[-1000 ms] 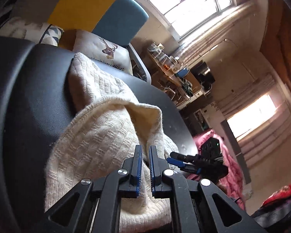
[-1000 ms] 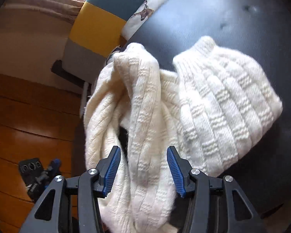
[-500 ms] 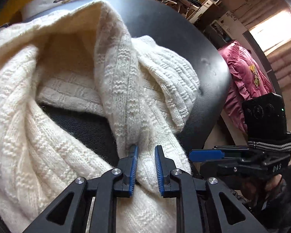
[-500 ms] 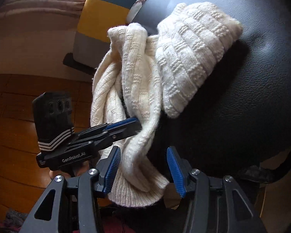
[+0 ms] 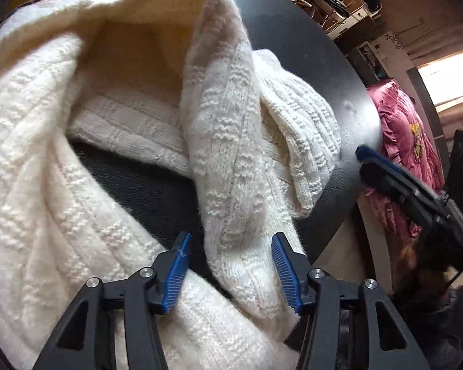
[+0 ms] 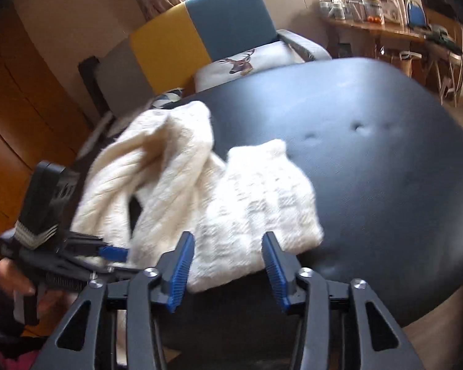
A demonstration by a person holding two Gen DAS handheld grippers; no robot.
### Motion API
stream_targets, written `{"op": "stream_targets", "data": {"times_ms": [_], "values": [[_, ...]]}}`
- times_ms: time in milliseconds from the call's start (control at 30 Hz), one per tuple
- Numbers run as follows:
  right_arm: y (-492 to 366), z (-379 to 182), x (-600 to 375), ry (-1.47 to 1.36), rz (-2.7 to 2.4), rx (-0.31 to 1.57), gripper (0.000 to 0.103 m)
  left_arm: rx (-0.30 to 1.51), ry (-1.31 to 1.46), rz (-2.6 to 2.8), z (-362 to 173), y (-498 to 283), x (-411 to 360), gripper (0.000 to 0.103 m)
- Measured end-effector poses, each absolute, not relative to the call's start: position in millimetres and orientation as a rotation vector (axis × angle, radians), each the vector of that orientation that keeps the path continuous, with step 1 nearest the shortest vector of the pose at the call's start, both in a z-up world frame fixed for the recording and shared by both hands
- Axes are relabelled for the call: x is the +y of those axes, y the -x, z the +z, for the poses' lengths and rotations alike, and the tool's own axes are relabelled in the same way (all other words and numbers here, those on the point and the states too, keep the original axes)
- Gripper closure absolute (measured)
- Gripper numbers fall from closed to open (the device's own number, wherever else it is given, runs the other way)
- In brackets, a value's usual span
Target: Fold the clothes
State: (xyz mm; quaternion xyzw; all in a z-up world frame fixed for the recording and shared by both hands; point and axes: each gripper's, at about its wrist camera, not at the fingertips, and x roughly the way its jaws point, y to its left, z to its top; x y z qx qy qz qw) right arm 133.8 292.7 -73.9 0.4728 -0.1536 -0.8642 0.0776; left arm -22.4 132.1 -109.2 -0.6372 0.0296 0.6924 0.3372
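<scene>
A cream knit sweater (image 5: 114, 160) is lying bunched on the near edge of a black table (image 6: 385, 160), one sleeve hanging over the edge. The left gripper (image 5: 230, 269) is sitting with its jaws spread wide, the draped sleeve passing between the blue pads (image 5: 174, 273) without being squeezed. The right gripper (image 6: 228, 273) is hovering just off the table edge, jaws also spread and holding nothing, the sweater's folded part just beyond its tips. A chair (image 6: 200, 34) is standing behind the table.
</scene>
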Motion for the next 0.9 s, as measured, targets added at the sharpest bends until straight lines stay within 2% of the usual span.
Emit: {"op": "stream_targets", "data": {"times_ms": [33,67,100,233,300,433,567,700,900], "values": [[-120.7,-78.7,287.6,-1.455,-2.593,-0.407,0.059,0.128,1.609,1.834,-108.1,19.4,138.1,0.066],[-107.7,-83.5,282.4,-1.493,-2.597,-0.354,0.06,0.117,1.6,1.807,-107.9,16.9,140.5,0.091],[-94.6,-88.3,277.2,-1.531,-2.6,-0.3,0.064,0.104,1.591,1.783,-107.6,14.7,142.4,0.091],[-42.4,-107.6,256.5,-1.678,-2.597,-0.077,0.064,-0.086,1.509,1.779,-90.7,21.3,123.4,0.092],[-16.3,-117.2,246.1,-1.749,-2.589,0.038,0.064,-0.246,1.42,1.768,-71.5,30.1,101.6,0.092],[-25.8,-112.0,247.0,-1.799,-2.561,0.086,0.064,-0.514,1.232,1.793,-28.3,46.7,47.6,0.092],[-41.1,-104.6,249.9,-1.84,-2.533,0.117,0.064,-0.662,1.113,1.904,4.5,58.2,-25.2,0.092],[-67.0,-95.3,256.3,-1.857,-2.528,0.139,0.063,-0.715,1.151,2.082,-2.3,62.7,-96.5,0.092],[-107.6,-80.1,266.8,-1.865,-2.533,0.126,0.062,-0.709,1.381,2.205,-64.8,50.8,-157.3,0.089]]}}
